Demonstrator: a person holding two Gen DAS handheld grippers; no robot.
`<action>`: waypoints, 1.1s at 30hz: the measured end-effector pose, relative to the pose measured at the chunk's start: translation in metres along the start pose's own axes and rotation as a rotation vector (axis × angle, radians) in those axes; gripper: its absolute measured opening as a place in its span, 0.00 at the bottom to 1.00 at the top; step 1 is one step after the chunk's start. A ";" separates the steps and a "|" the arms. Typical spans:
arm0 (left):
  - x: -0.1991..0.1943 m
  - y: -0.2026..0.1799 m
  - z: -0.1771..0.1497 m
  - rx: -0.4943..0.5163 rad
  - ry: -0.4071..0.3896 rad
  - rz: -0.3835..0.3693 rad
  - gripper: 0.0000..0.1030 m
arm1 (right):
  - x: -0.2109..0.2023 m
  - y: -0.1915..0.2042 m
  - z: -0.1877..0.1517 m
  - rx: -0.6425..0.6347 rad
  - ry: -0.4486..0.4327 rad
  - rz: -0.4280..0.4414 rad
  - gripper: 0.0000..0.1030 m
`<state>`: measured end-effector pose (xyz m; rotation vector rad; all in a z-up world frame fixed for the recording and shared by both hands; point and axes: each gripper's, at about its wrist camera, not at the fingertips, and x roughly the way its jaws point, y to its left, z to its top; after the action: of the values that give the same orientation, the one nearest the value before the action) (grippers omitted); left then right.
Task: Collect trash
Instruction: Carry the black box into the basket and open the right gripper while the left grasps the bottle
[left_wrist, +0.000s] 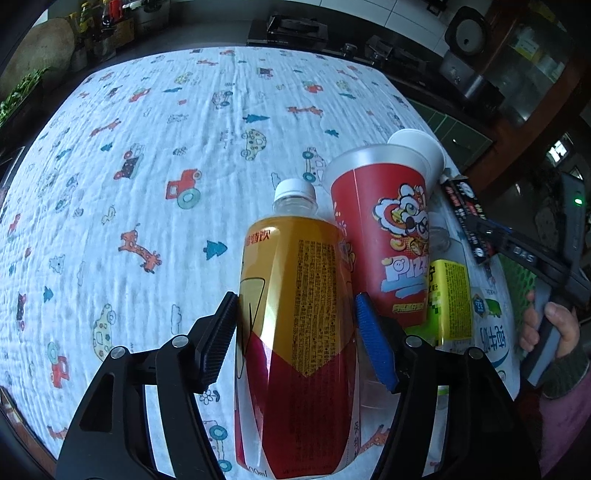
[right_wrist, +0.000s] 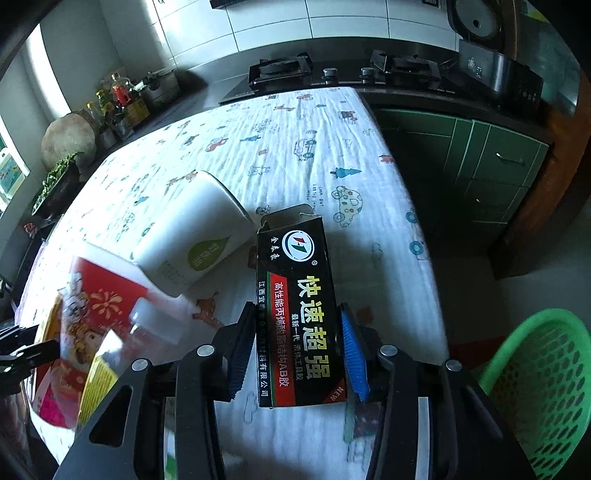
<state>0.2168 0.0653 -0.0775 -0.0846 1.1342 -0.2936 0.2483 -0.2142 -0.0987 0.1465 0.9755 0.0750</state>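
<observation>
- Patterned tablecloth (left_wrist: 147, 155) with cars, giraffes and trees, spread under and ahead of both tongs.
- Gas stove (right_wrist: 347, 70) on the counter, far ahead beyond the cloth's far edge.
- Green cabinet doors (right_wrist: 491, 166), ahead and right of the right tongs.
- Bottles and jars (right_wrist: 118, 96), far ahead to the left.

left gripper (left_wrist: 295, 332) clamped, right gripper (right_wrist: 297, 350) apparently clamped

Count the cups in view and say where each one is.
2. The red cup stands just beyond the bottle held by the left gripper. The white cup is directly behind the red one, partly hidden. Other cups may be hidden behind the clutter.
</observation>
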 end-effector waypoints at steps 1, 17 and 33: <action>0.001 0.000 -0.001 0.002 0.003 0.001 0.63 | -0.003 -0.001 -0.001 0.001 -0.002 0.000 0.42; 0.006 0.001 -0.007 -0.006 0.001 0.014 0.63 | -0.066 -0.020 -0.043 0.041 -0.055 -0.003 0.42; -0.073 -0.019 -0.022 0.021 -0.170 -0.034 0.63 | -0.107 -0.077 -0.089 0.110 -0.072 -0.125 0.42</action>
<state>0.1649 0.0685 -0.0185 -0.1081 0.9615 -0.3222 0.1150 -0.2957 -0.0724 0.1875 0.9153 -0.0979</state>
